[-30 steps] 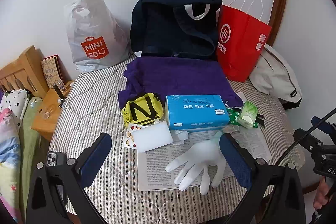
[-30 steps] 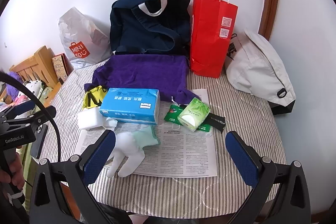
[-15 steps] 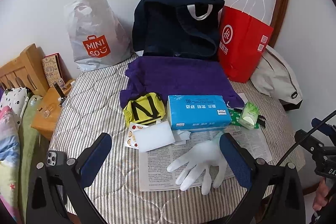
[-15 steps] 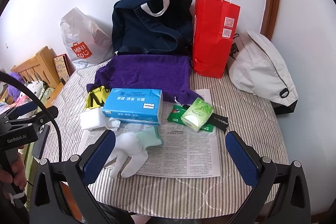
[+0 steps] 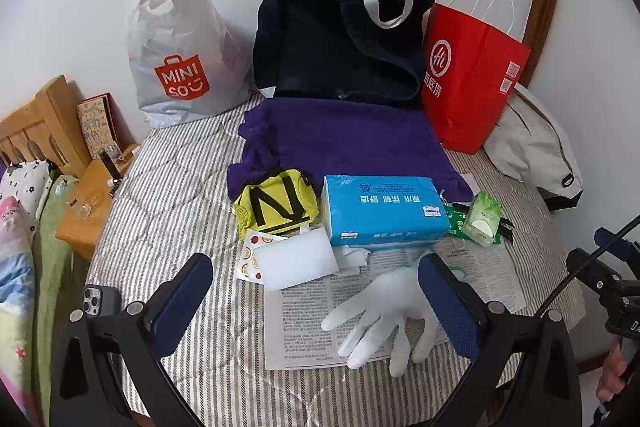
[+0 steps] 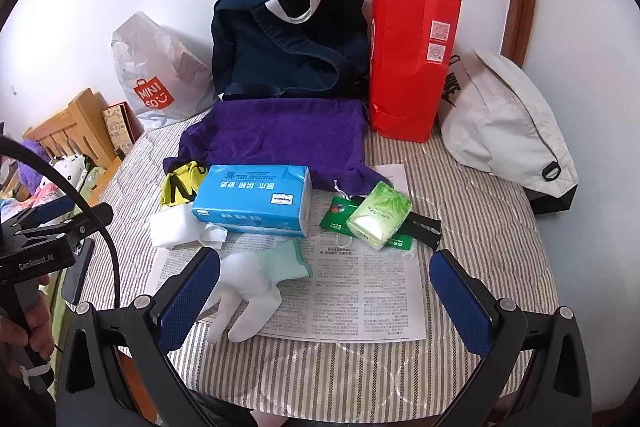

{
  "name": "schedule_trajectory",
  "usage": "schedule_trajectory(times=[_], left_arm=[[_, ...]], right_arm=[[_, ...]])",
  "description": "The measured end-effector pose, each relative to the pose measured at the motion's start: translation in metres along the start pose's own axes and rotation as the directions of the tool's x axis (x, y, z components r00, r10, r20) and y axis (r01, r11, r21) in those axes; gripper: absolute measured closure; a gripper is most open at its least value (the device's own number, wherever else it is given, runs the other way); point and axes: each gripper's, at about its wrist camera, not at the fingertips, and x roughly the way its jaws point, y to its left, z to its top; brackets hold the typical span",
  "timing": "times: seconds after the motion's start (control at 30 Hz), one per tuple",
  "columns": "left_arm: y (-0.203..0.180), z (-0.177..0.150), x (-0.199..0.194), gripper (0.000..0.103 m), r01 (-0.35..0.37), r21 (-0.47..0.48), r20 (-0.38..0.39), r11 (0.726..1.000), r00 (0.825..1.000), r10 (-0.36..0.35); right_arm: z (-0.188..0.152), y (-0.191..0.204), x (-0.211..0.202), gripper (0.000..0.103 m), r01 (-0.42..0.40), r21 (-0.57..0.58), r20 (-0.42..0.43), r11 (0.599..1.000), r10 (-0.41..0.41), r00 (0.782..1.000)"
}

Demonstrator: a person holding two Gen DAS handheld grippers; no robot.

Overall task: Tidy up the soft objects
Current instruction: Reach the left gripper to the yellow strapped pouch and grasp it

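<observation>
1. Left wrist view: the left gripper (image 5: 316, 303) hangs with its jaws spread wide and holding nothing, above the near edge of the worktop (image 5: 172, 211), which is covered in a striped quilted cloth.
2. Between the blue pads lies a white glove (image 5: 384, 315), flat on a printed newspaper sheet (image 5: 304, 323), fingers pointing toward the near edge; its wrist end is hidden behind the right-hand pad.
3. Just beyond the glove sit a white foam block (image 5: 294, 263) and a blue tissue pack (image 5: 382, 213), the block touching the pack's near left corner.
4. A yellow mesh pouch (image 5: 276, 205) lies left of the tissue pack, on the edge of a purple towel (image 5: 344, 143) spread toward the far side.
5. Right wrist view: the right gripper (image 6: 326, 295) is likewise wide open and empty over the near edge, with the glove beside its left pad.
6. A small green tissue packet (image 6: 378, 213) rests on a darker green wrapper (image 6: 338, 215), right of the blue pack.
7. Along the far edge against the wall stand a grey MINISO bag (image 5: 180, 51), a navy backpack (image 5: 344, 31), a red paper bag (image 6: 410, 55) and, at the right edge, a pale grey bag (image 6: 500, 123).
</observation>
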Motion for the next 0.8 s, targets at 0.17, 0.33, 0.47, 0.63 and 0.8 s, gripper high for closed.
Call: schedule_trajectory(times=[0.17,0.33,0.47,0.63,0.8], left_arm=[[0.004,-0.003,0.017,0.0,0.007,-0.001,-0.024,1.0,1.0,-0.007],[0.013,-0.004,0.04,0.0,-0.021,-0.006,-0.043,1.0,0.999,0.02],[0.029,0.001,0.062,0.0,-0.029,-0.044,-0.06,0.999,0.998,0.026],[0.047,0.006,0.089,0.0,-0.04,-0.077,-0.072,0.996,0.997,0.034],[0.066,0.011,0.119,0.011,-0.065,-0.107,-0.089,0.992,0.994,0.056]], right_arm=[[-0.004,-0.003,0.013,0.0,0.002,0.007,-0.031,1.0,-0.001,1.0],[-0.01,-0.011,0.027,0.0,0.007,0.024,-0.062,1.0,-0.005,0.998],[-0.012,-0.017,0.038,0.0,0.017,0.031,-0.09,0.999,-0.014,0.996],[-0.011,-0.023,0.053,0.0,0.03,0.035,-0.119,0.999,-0.026,0.993],[-0.012,-0.027,0.069,0.0,0.047,0.034,-0.156,0.998,-0.041,0.987]])
